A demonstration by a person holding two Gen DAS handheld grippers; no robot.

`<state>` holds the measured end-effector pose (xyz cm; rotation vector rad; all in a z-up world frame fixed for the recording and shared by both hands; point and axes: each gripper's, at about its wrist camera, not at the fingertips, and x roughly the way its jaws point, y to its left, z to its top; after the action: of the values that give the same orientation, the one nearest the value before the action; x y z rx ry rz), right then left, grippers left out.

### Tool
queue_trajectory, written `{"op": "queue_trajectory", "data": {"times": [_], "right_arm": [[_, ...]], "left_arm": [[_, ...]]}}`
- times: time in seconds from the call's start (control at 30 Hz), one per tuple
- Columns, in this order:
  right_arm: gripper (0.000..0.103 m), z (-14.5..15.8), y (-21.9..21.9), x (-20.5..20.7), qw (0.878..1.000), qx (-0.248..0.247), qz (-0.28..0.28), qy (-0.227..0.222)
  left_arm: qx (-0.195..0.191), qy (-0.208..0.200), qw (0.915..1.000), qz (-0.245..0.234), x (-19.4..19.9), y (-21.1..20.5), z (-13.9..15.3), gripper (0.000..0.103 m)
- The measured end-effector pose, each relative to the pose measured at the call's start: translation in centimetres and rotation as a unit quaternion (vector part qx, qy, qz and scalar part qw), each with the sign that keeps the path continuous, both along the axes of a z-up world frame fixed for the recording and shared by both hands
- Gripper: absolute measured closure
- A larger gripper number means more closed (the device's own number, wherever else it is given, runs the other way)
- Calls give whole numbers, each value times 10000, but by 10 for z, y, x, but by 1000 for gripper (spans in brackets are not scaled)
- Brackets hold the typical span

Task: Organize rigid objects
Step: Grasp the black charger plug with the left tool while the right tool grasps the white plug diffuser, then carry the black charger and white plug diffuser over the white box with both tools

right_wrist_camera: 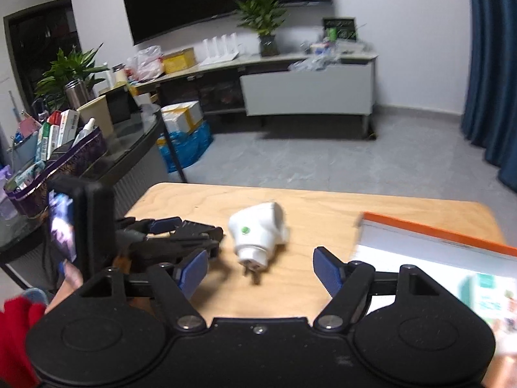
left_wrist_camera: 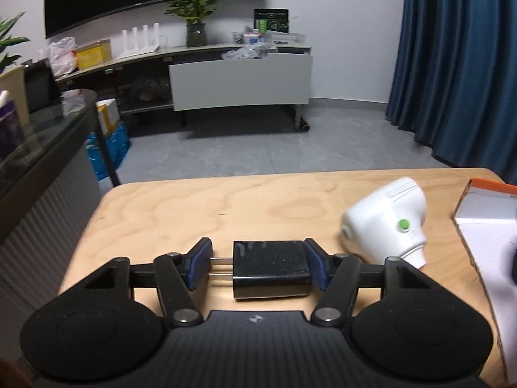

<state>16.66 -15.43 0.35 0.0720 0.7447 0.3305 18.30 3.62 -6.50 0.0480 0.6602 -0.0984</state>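
Observation:
My left gripper (left_wrist_camera: 258,263) is shut on a black plug adapter (left_wrist_camera: 270,270), pads on its prong tips and its back end, low over the wooden table (left_wrist_camera: 210,203). A white adapter with a green button (left_wrist_camera: 386,221) lies on the table to its right; it also shows in the right wrist view (right_wrist_camera: 258,228), prongs pointing toward me. My right gripper (right_wrist_camera: 260,270) is open and empty, just behind the white adapter. The left gripper shows there at the left (right_wrist_camera: 176,236).
A white box with an orange edge (right_wrist_camera: 436,249) lies on the table's right side, also in the left wrist view (left_wrist_camera: 484,213). A glass side table (right_wrist_camera: 129,148) with a basket of items stands left. Grey floor lies beyond the table's far edge.

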Motion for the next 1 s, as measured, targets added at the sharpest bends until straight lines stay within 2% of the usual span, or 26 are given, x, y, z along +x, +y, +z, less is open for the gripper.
{"op": "queue_trajectory", "data": {"times": [0.17,0.27,0.4,0.43,0.47,0.5,0.57,0.77,1.0], "right_arm": [[14,-22,36,36,9983,-482,308,119],[13,-37,54,57,9959,-851,253,148],[14,-56,62,79,9951,-918,180,320],[20,-60,62,82,9951,-904,185,347],[32,-61,62,82,9947,-959,140,333],[34,-60,62,82,9949,-942,163,327],[42,-55,60,77,9959,-818,178,342],[42,-27,39,43,9984,-556,-33,98],[42,21,-4,-29,9984,-232,-449,-244]], "left_arm": [[-27,-40,9997,253,-9,22,12,41],[-78,-109,9993,336,-16,30,17,41],[-108,-171,9992,351,-21,30,20,41],[-123,-170,9992,353,-21,30,21,41],[-141,-166,9991,357,-22,29,21,41],[-175,-158,9991,348,-22,30,22,41],[-230,-157,9990,355,-27,29,23,41],[-319,-243,9989,251,-46,21,36,41],[-543,-323,9980,-50,-80,-4,61,41]]}}
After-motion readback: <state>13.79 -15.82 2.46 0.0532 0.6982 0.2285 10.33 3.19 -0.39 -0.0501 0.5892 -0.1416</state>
